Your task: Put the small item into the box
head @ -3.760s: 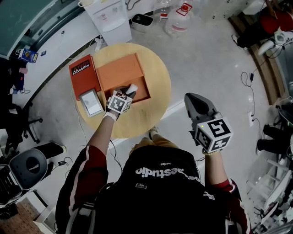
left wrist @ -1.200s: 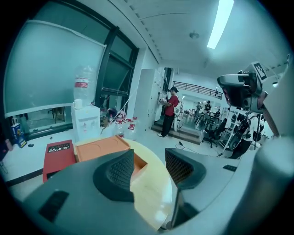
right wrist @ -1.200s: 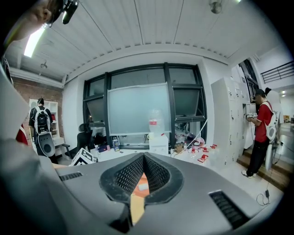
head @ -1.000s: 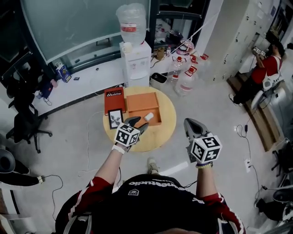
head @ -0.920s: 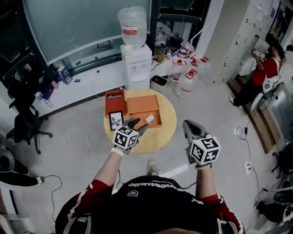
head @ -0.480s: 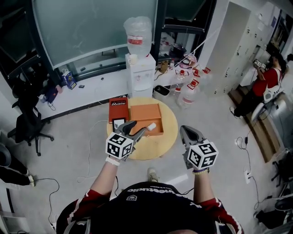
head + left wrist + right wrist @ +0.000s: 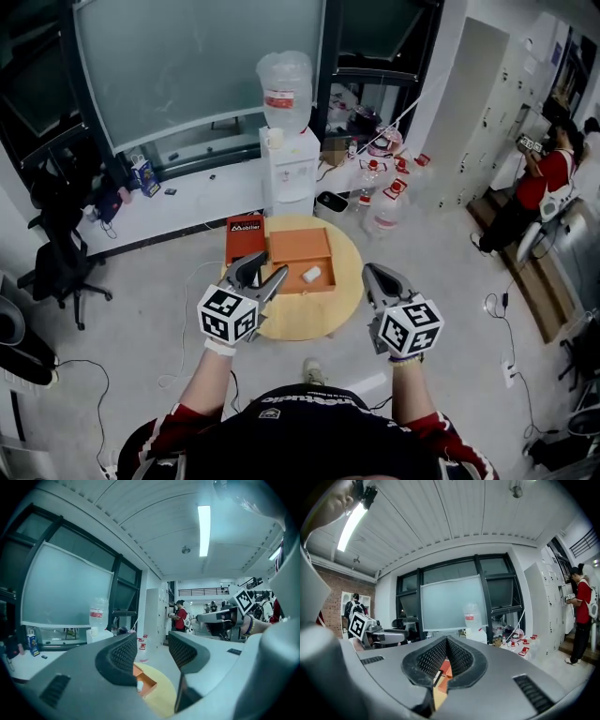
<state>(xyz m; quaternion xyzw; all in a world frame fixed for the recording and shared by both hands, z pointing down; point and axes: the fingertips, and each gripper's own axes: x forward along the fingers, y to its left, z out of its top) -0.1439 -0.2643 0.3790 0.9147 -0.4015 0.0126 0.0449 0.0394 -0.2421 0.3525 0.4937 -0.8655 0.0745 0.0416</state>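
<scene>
A round wooden surface was seen from high above, standing on a pale floor in a large room. An open orange box lay on the surface, with a red carton just beside it on its left. The small item, white and stubby, was seen lying inside the box, near its front right corner. A water dispenser stood behind the surface.

Both tools were held well above the surface, level with each other and apart. The left gripper was shown with its jaws released and spread, and nothing was held between them; through the gap in the left gripper view, the box and the white item could be made out far below. The right gripper was shown with its jaws clenched, pads pressed together at the tips, and nothing was grasped in them.

The placing step was judged to be done, since the item lay in the box and neither tool touched it. Little more was judged to be called for: at most, the grippers could be kept clear of the box so that the item was not disturbed.
</scene>
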